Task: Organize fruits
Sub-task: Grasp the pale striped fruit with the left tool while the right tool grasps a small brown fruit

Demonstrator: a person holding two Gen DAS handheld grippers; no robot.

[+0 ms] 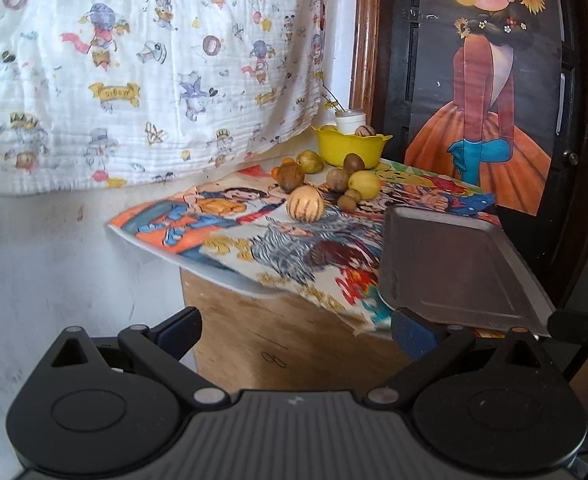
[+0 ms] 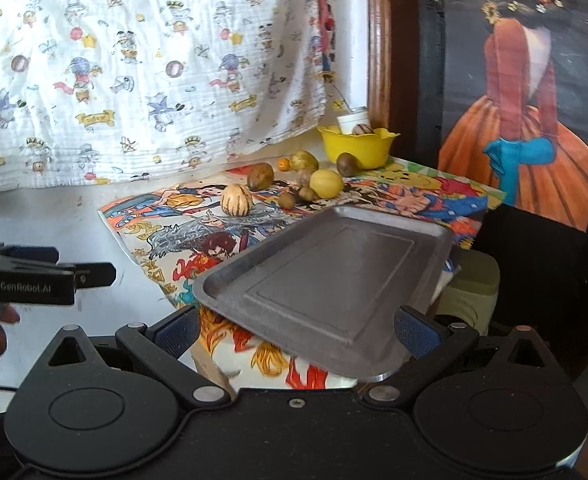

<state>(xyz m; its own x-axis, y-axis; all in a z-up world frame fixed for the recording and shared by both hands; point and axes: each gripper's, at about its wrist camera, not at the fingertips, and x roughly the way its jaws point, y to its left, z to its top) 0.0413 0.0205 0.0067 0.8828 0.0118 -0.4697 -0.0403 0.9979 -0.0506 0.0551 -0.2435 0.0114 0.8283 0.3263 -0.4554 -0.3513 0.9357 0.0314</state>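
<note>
Tray [image 2: 326,280] whole only from right wrist

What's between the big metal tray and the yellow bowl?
In the right wrist view, loose fruits on the cartoon cloth lie between the tray and yellow bowl.

Cartoon-print cloth [image 1: 141,72] probably covers wall.

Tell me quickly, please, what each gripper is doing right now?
Left gripper: open, holding nothing.
Right gripper: open, holding nothing; the tray lies between its fingers, ungripped.
</note>
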